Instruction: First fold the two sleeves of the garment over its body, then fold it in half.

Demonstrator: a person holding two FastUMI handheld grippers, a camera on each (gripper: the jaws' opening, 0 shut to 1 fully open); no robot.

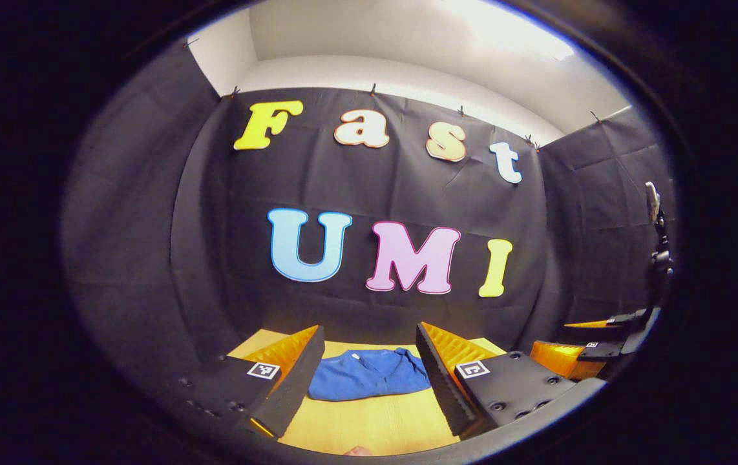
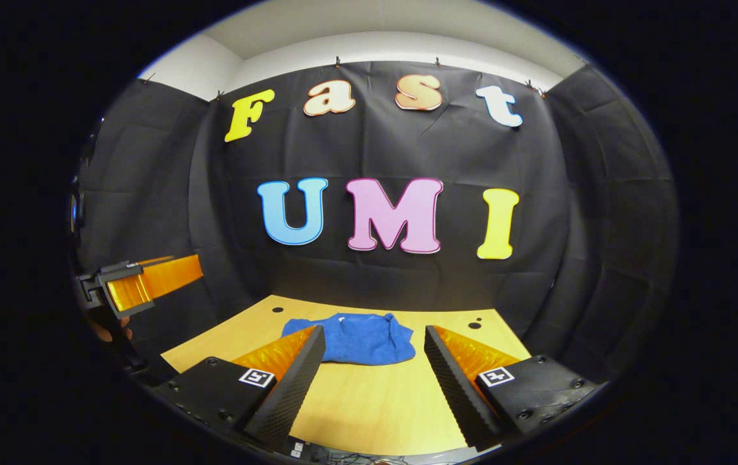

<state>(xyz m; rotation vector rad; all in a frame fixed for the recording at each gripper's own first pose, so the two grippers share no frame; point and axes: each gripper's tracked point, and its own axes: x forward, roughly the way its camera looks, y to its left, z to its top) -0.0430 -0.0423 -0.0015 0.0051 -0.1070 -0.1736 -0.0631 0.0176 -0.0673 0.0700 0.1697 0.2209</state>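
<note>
A: Left gripper (image 1: 369, 381), left gripper view, bottom of frame: jaws spread wide, nothing between the fingers (image 1: 291, 381), nothing touched.

B: Relation to the garment (image 1: 369, 374)?

A: Lying beyond the fingertips, seen through the gap at lower centre; blue, bunched rather than spread flat, on the wooden table (image 1: 375, 426). Apart from both fingers, with no contact visible.

B: Right gripper (image 2: 375, 381), right gripper view?

A: Likewise wide open at the bottom of frame, empty, held above the table (image 2: 356, 407). Garment (image 2: 353, 339) ahead of the tips, just above the gap at lower centre, crumpled in a low heap toward the table's far edge, near the foot of the black cloth wall (image 2: 375, 278).

B: Either gripper visible from the other camera?

A: Right gripper (image 1: 585, 352) at the lower right edge of the left gripper view, well apart from the garment; opening not clear there. Left gripper (image 2: 143, 284) at the middle left edge of the right gripper view, raised above table level; part of a hand (image 2: 110, 330) just below it.
</note>
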